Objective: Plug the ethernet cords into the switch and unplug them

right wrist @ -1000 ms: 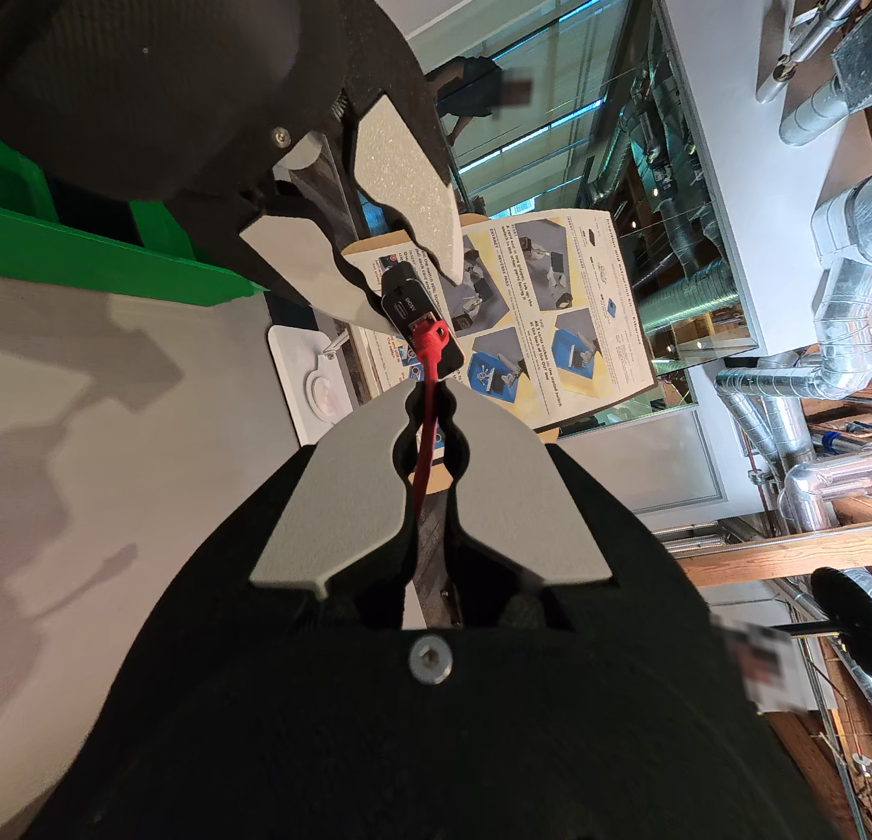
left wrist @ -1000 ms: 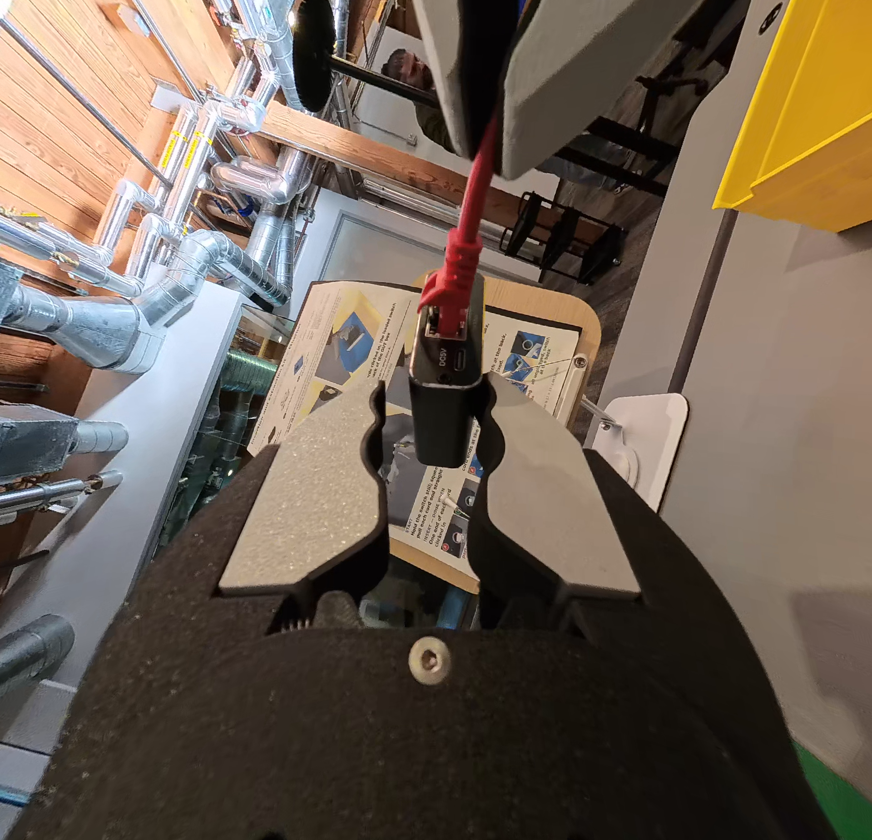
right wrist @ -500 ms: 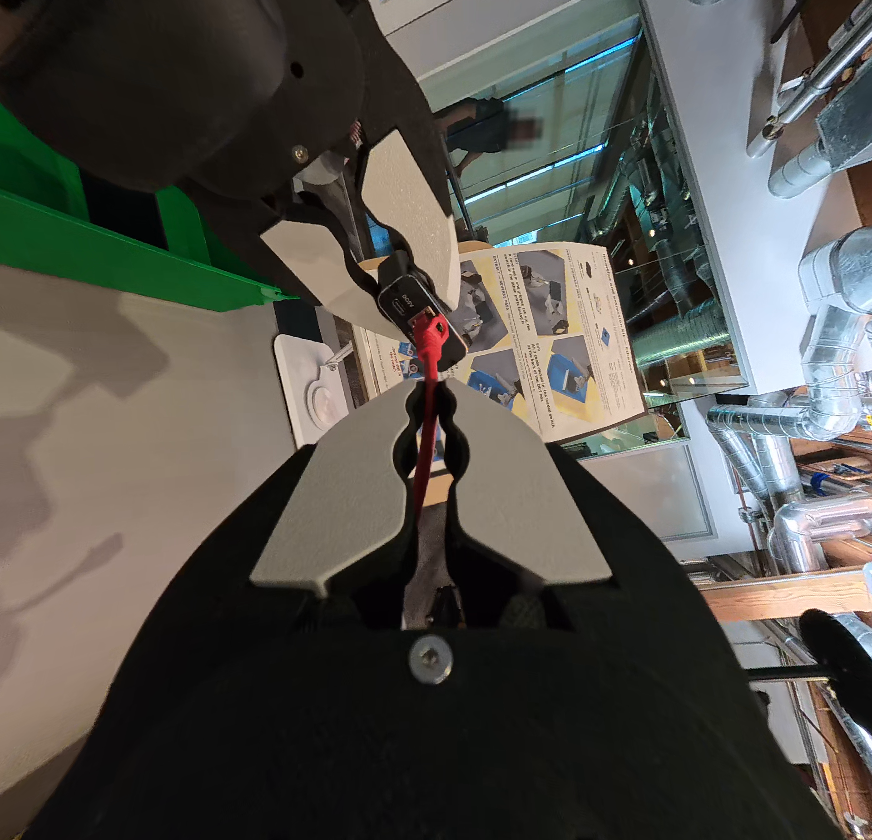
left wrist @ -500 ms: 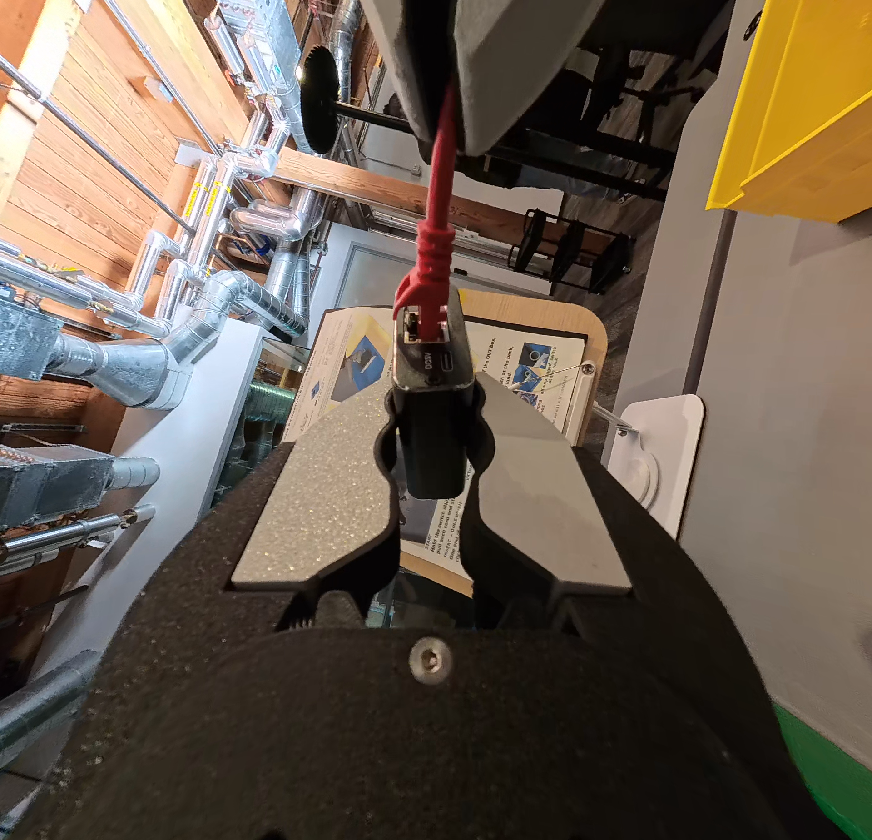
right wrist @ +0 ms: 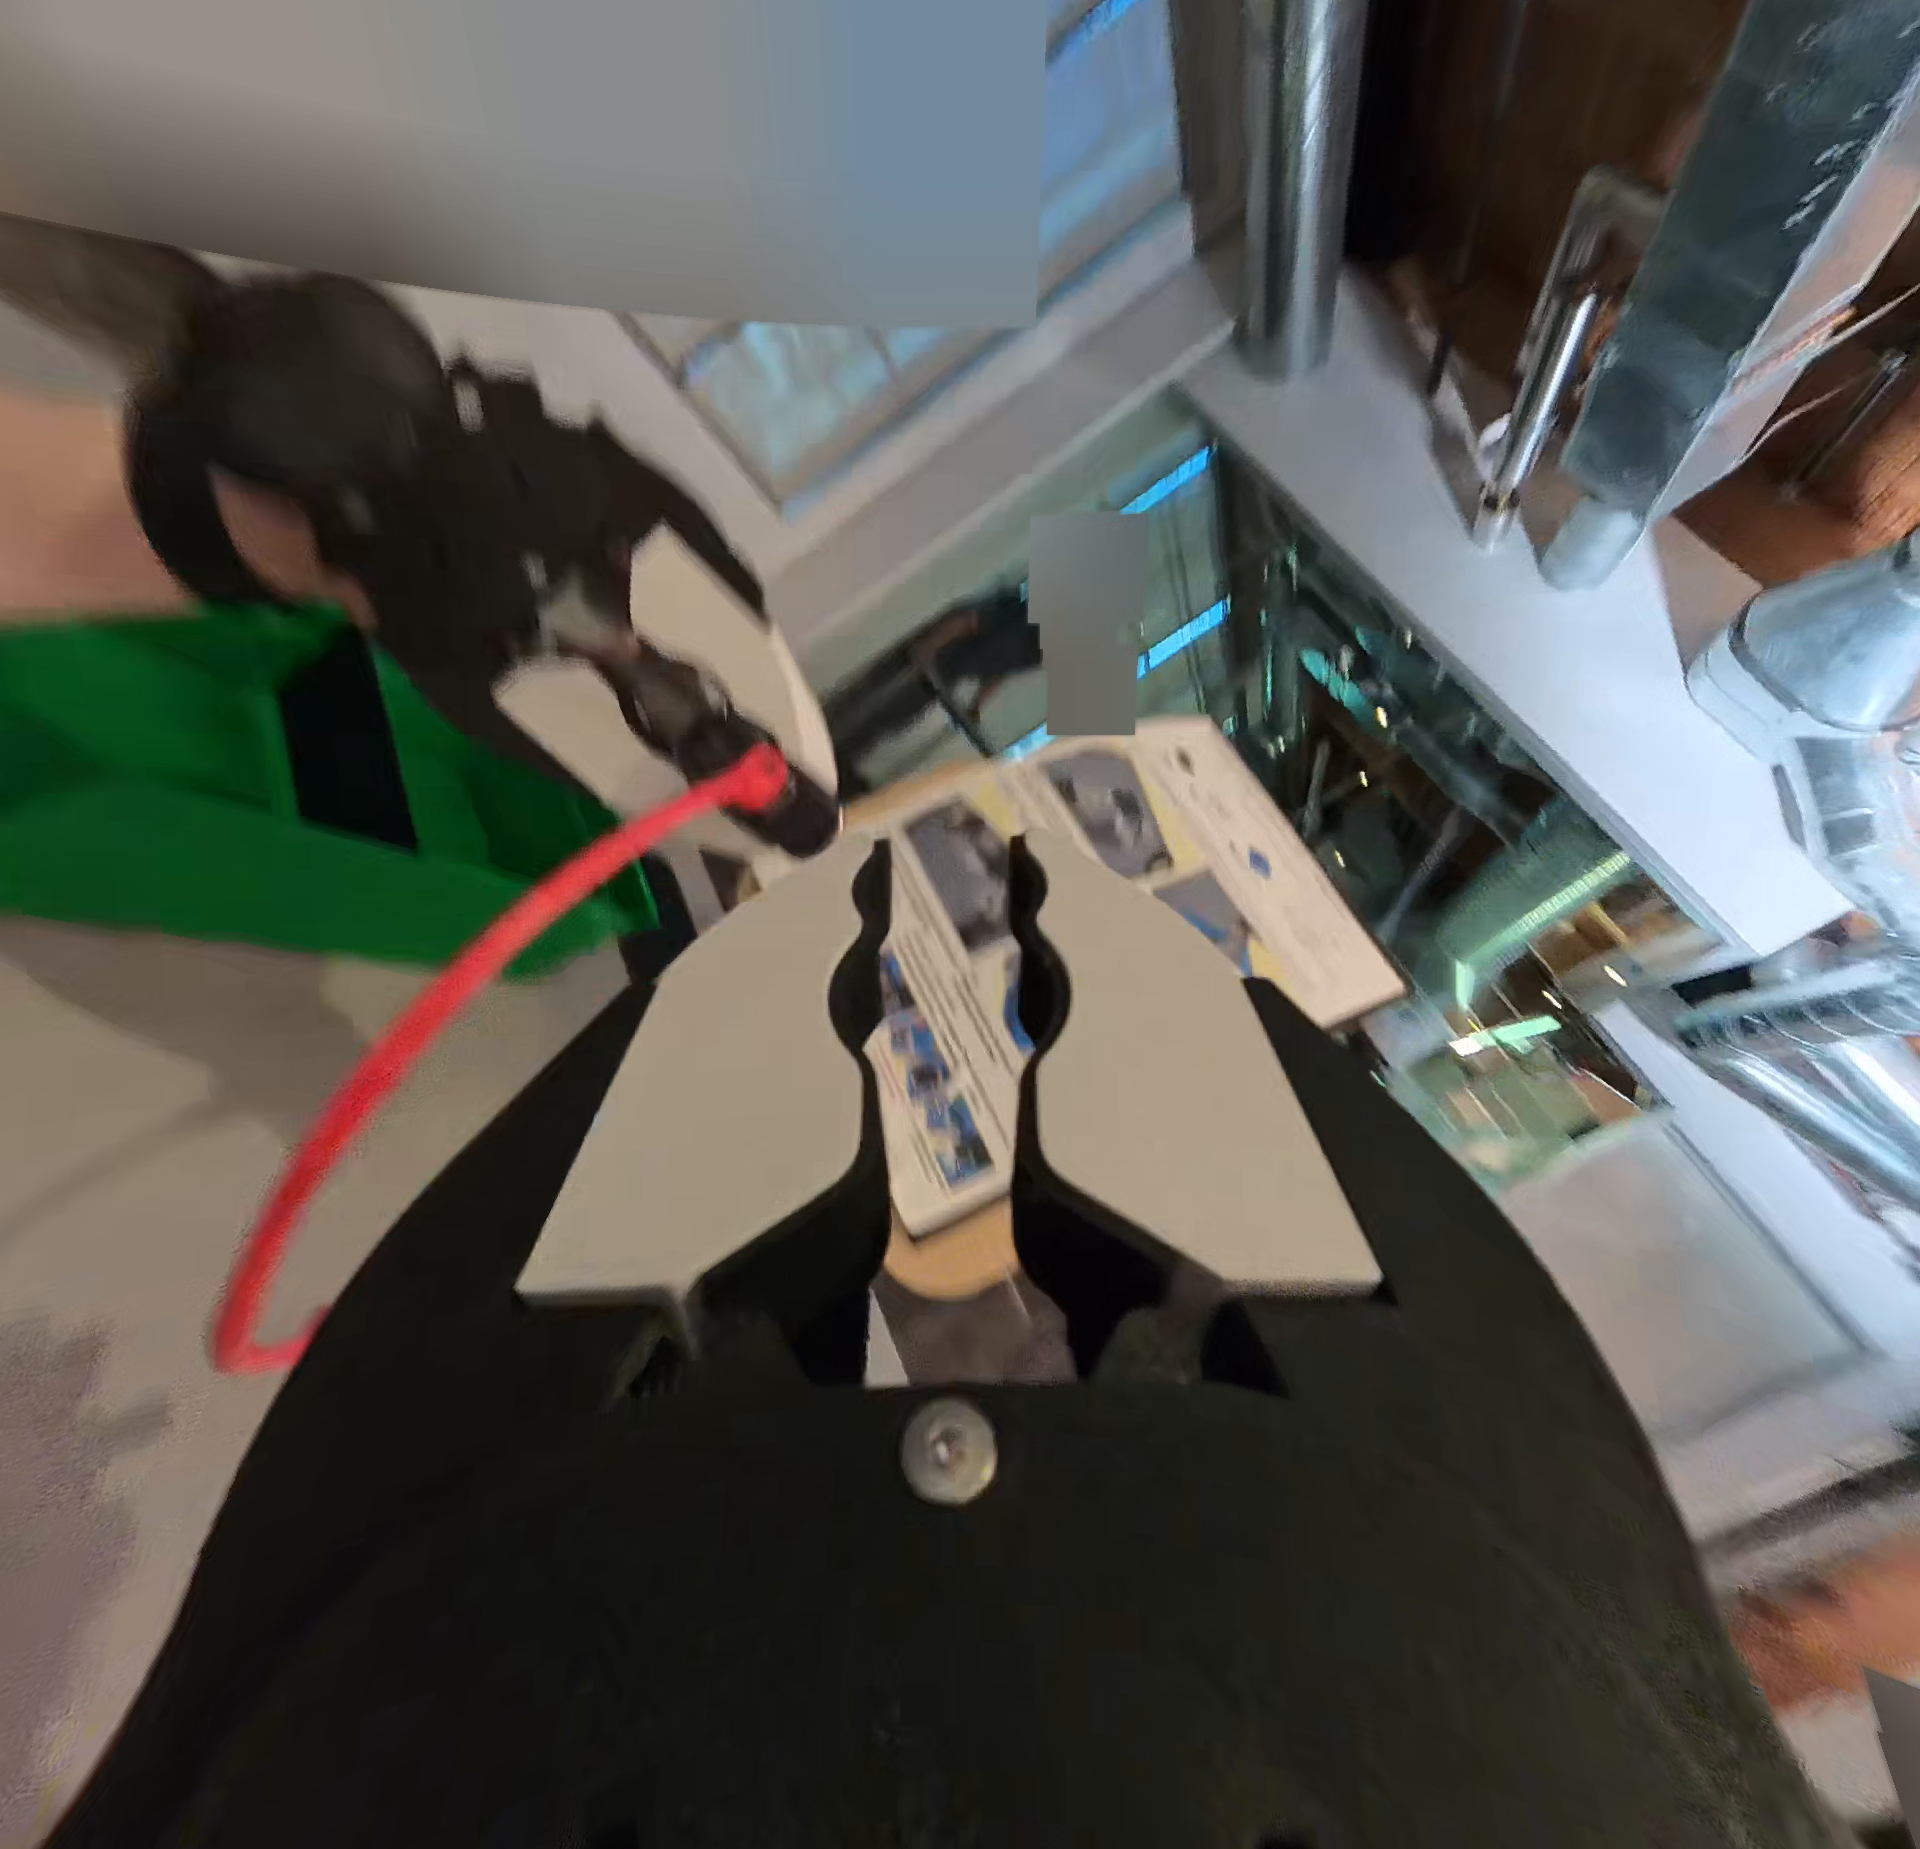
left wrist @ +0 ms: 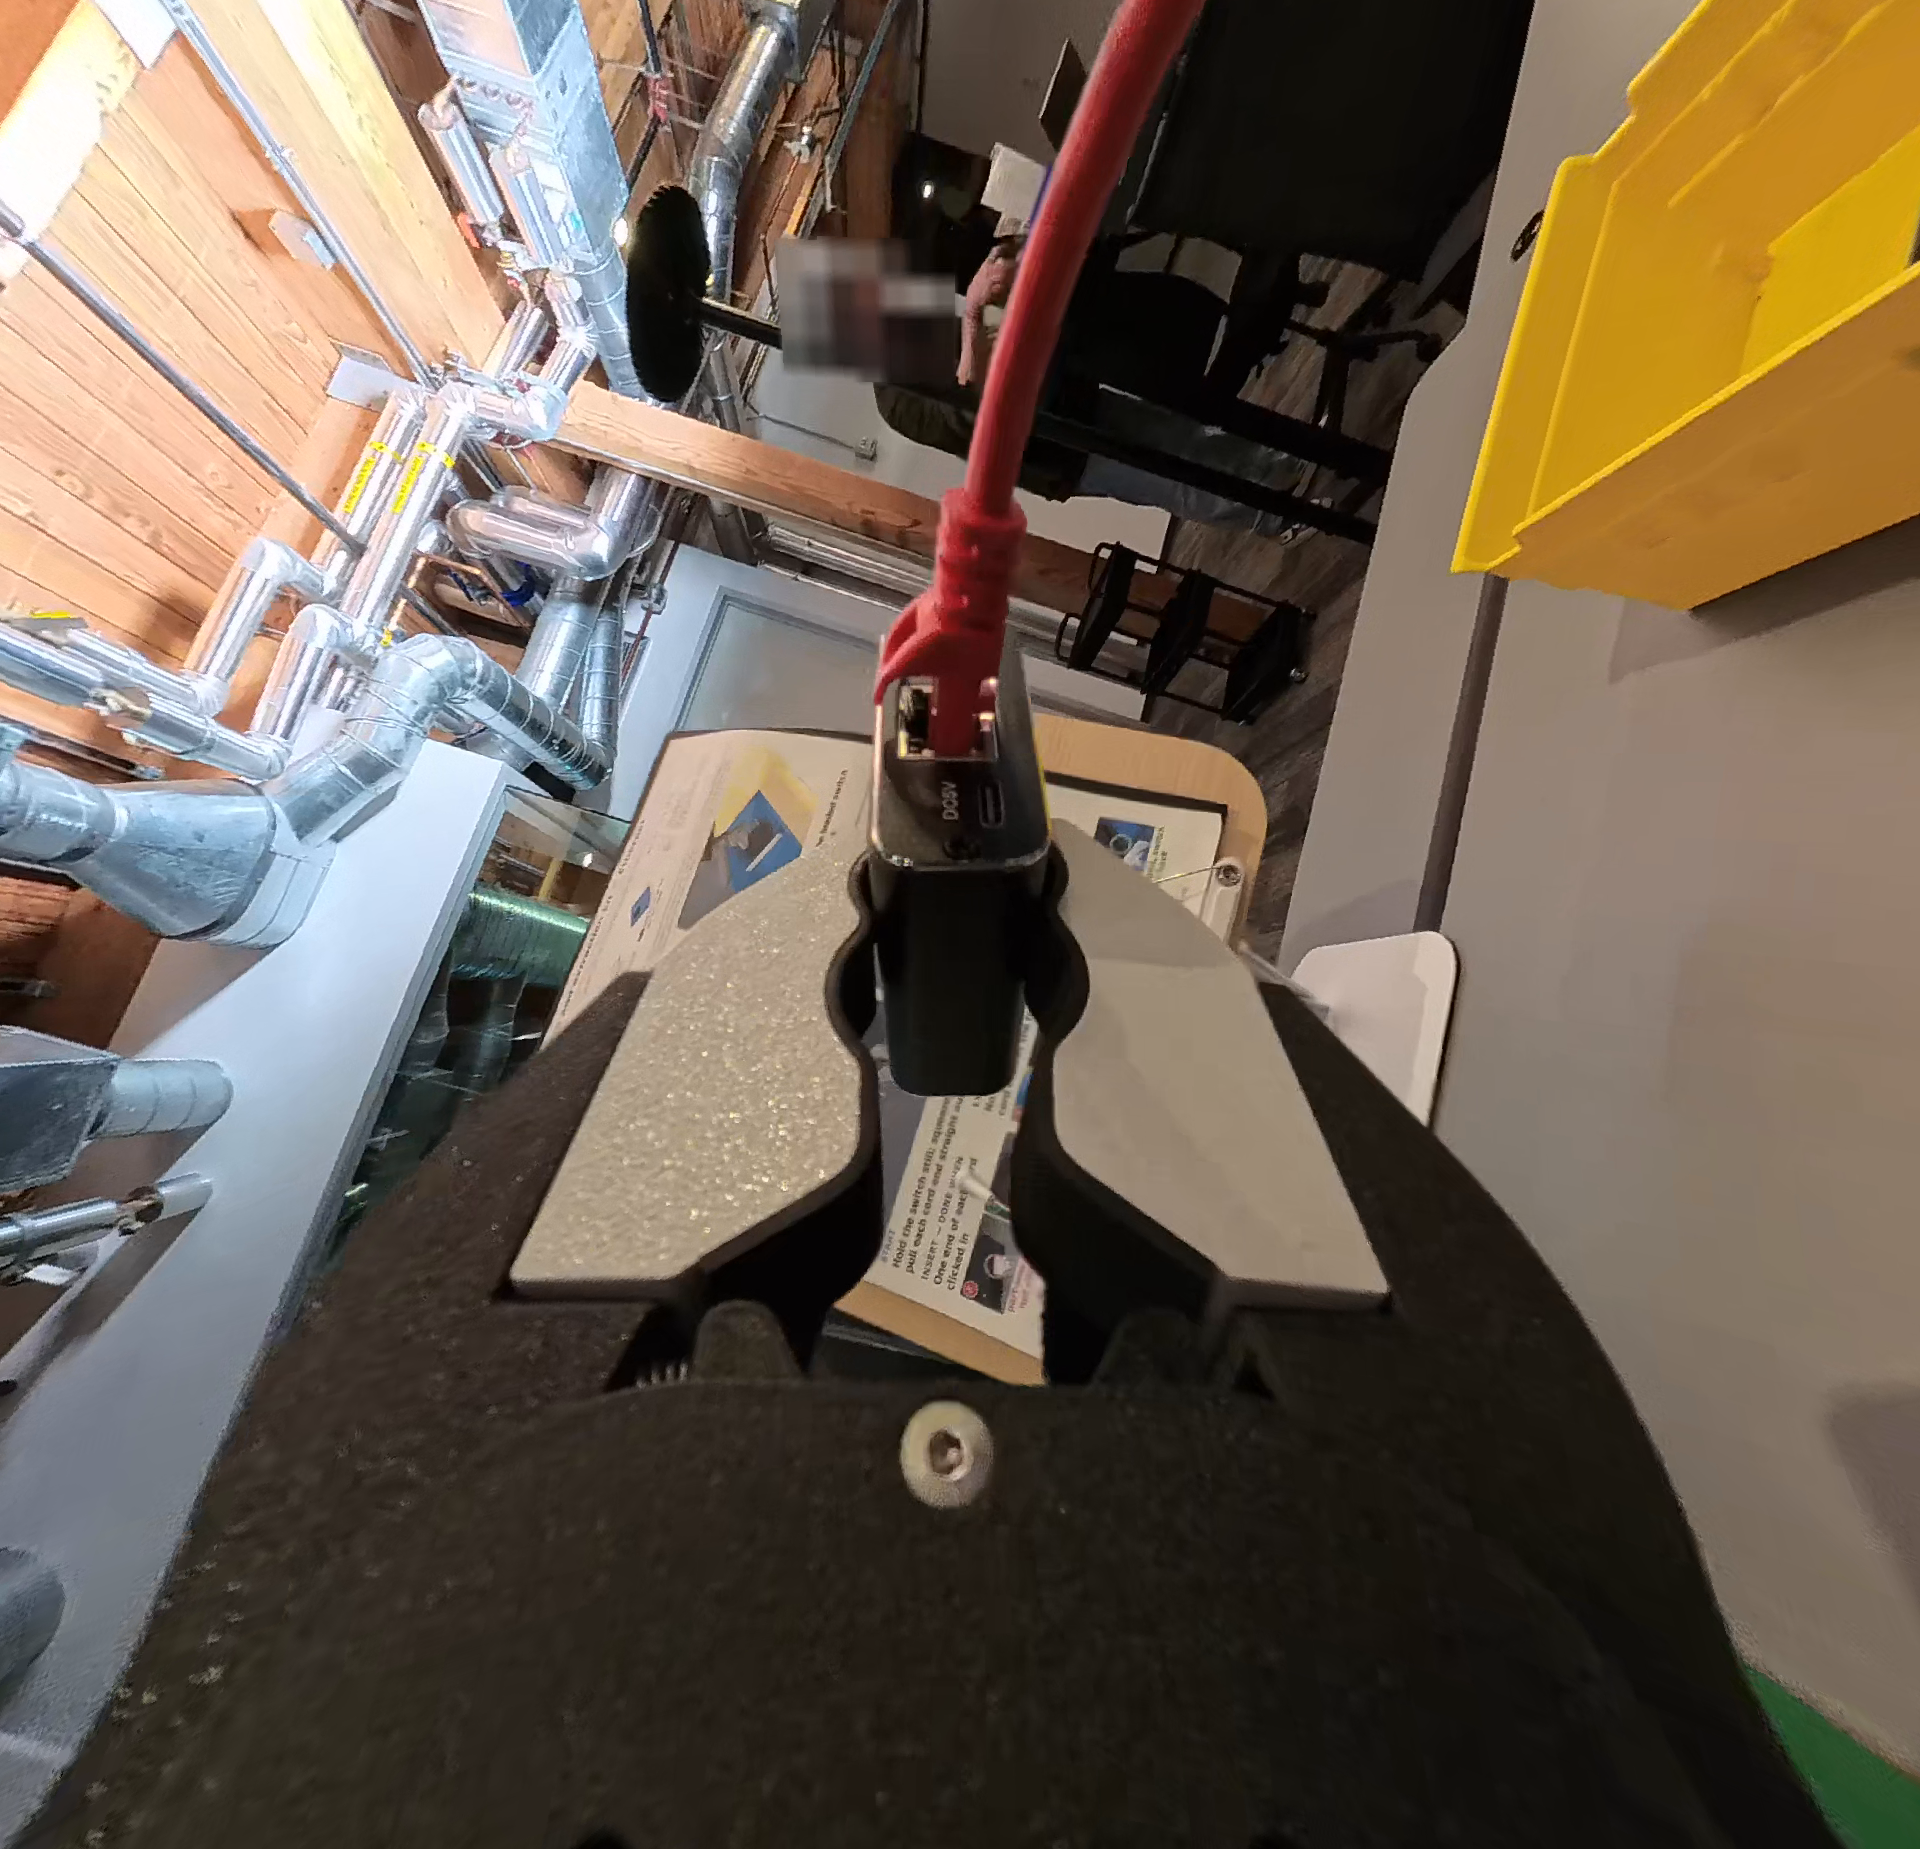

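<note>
My left gripper (left wrist: 958, 890) is shut on a small black switch (left wrist: 951, 926) and holds it in the air. A red ethernet cord (left wrist: 1023, 345) is plugged into a port on the switch's top end and runs up out of the left wrist view. In the blurred right wrist view, my right gripper (right wrist: 948, 859) is open and empty. There the red cord (right wrist: 436, 999) hangs free in a loop to the left. It leads to the switch (right wrist: 748, 791), held by the left gripper at the upper left.
A wooden board with an instruction sheet (left wrist: 1132, 812) stands behind the switch and shows in the right wrist view (right wrist: 1132, 864). A yellow bin (left wrist: 1704, 272) is at the upper right, a green bin (right wrist: 208, 791) on the left. A white plate (left wrist: 1371, 1020) sits beside the board. Tip to tip, the grippers are about 15 centimeters apart.
My right gripper has let go of the red cord, opened, and pulled away from the switch. The cord stays plugged in and now hangs loose. The left gripper keeps its hold.
</note>
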Motion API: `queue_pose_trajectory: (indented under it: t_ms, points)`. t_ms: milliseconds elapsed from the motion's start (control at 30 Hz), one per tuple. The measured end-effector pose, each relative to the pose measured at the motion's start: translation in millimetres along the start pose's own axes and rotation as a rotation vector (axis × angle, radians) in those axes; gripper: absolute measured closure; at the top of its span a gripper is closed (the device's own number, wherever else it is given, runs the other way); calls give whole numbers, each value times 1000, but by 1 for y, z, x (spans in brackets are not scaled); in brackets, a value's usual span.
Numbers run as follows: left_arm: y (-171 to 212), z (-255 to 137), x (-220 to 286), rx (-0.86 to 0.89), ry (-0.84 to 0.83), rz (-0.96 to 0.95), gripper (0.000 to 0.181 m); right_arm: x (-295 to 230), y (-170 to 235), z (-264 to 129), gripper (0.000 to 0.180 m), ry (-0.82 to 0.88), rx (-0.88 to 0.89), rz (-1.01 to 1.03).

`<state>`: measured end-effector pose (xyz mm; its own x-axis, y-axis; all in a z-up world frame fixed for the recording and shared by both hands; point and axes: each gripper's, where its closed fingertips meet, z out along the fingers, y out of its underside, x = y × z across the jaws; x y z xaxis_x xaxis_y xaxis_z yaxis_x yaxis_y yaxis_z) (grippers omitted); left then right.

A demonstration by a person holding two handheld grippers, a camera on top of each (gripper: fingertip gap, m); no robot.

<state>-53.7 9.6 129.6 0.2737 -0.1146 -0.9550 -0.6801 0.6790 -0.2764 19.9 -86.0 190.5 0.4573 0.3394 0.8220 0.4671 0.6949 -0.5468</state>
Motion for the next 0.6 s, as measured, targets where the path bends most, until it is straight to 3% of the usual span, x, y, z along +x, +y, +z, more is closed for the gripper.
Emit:
queue_pose_trajectory:
  t_ms: [133, 600]
  points:
    - [-7, -2, 5, 3, 41, 4, 157, -38, 40, 35, 152, -80, -164, -279]
    - [-13, -5, 30, -50, 197, 74, 156, -71, 32, 59, 159, -130, -146, -433]
